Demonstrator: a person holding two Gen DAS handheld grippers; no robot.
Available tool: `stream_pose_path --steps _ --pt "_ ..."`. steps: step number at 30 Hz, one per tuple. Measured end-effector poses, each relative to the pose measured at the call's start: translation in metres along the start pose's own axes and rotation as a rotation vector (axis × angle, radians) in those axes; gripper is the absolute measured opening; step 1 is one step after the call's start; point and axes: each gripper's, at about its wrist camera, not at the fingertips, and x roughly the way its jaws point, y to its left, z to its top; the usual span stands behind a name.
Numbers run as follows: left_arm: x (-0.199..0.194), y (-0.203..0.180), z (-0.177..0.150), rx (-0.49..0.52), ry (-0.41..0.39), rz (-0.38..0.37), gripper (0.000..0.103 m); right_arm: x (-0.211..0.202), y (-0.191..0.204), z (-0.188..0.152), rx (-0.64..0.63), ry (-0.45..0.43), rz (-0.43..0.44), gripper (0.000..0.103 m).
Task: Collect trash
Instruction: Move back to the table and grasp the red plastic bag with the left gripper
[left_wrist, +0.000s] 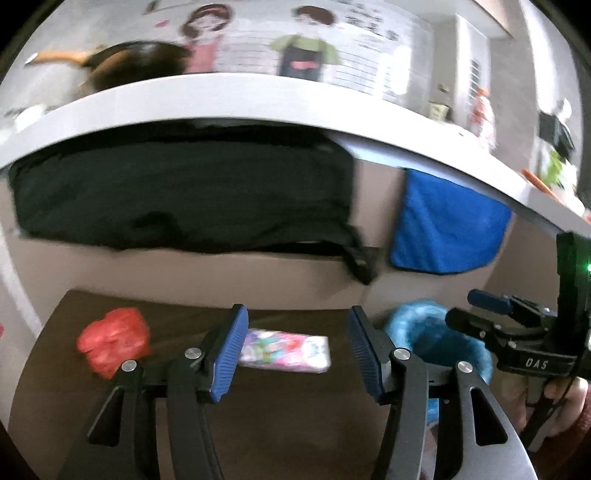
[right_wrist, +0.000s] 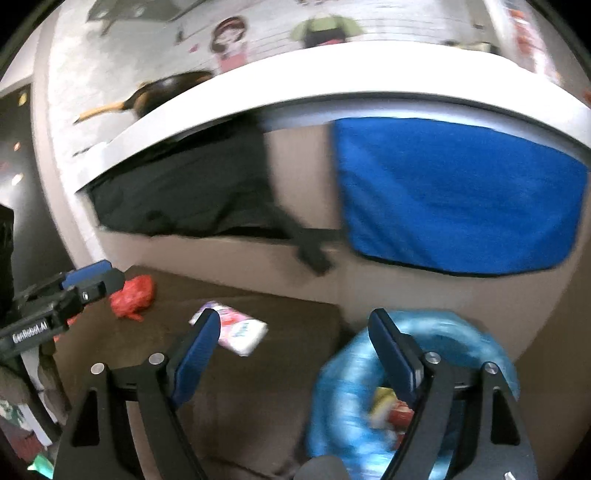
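Trash is lying on the dark brown bench (left_wrist: 258, 424): a flat pastel-printed wrapper pack (left_wrist: 286, 350) at lower centre of the left view, and a crumpled red plastic bag (left_wrist: 114, 341) to its left. The left gripper (left_wrist: 295, 354) is hovering with jaws spread and empty, framing the pack. It is likely lying too flat, so the jaws could skid over it. The right gripper (right_wrist: 295, 354), also spread, is hanging over the blue-lined bin (right_wrist: 461, 332) at lower right; the bin's rim and the cabinet front behind are crowding the room.

Left gripper (left_wrist: 295, 350): mine, jaws apart, empty.
Packet (left_wrist: 286, 350): I see it between them, on mat (left_wrist: 184, 317).
Red bag (left_wrist: 114, 341): left.
Bin (left_wrist: 436, 332): right.
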Motion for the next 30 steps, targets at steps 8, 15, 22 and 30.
stream_pose_path --steps 8,15,22,30 --pt "-0.014 0.137 -0.030 -0.173 0.056 0.093 0.059 0.080 0.069 -0.002 -0.096 0.153 0.102 0.080" --pt "-0.005 0.206 -0.052 -0.252 0.088 0.163 0.059 0.160 0.098 -0.011 -0.225 0.290 0.111 0.080" --pt "0.018 0.234 -0.055 -0.334 0.107 0.094 0.059 0.220 0.085 -0.010 -0.183 0.381 0.158 0.080" --pt "0.041 0.234 -0.045 -0.357 0.093 0.086 0.061 0.216 0.078 -0.025 -0.125 0.418 0.209 0.080"
